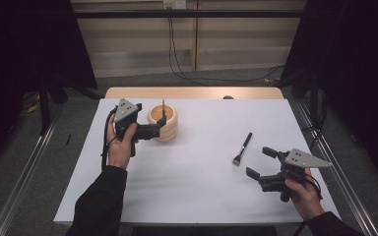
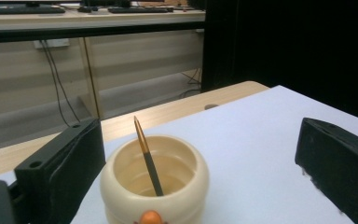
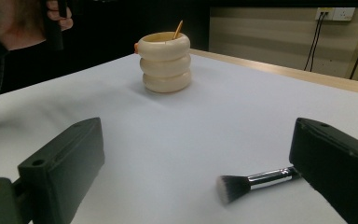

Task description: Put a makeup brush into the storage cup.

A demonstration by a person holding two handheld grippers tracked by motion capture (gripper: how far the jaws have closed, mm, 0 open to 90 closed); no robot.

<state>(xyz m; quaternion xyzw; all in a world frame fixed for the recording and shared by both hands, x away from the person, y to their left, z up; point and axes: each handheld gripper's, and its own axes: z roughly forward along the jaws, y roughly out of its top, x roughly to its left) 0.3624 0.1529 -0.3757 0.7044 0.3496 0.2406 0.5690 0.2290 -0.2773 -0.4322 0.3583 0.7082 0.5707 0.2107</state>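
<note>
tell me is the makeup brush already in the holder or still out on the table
Out. The makeup brush lies flat on the table, apart from the holder, which contains one thin stick.

From my high view, the left gripper (image 1: 160, 129) covers the near-left wall of the holder (image 1: 170, 129), so I cannot tell whether its jaws touch it. The stick (image 1: 163, 107) in the holder is too small there to identify. In my left gripper view, the holder's (image 2: 121, 186) base is cut off by the bottom edge, the stick's (image 2: 148, 161) lower end is hidden inside, and an orange knob (image 2: 151, 218) is cropped. In my right gripper view, the brush (image 3: 247, 183) handle disappears behind the right-hand jaw, and the holder's (image 3: 166, 63) interior is hidden by its rim. The person's forearms leave the high view at the bottom edge.
</note>
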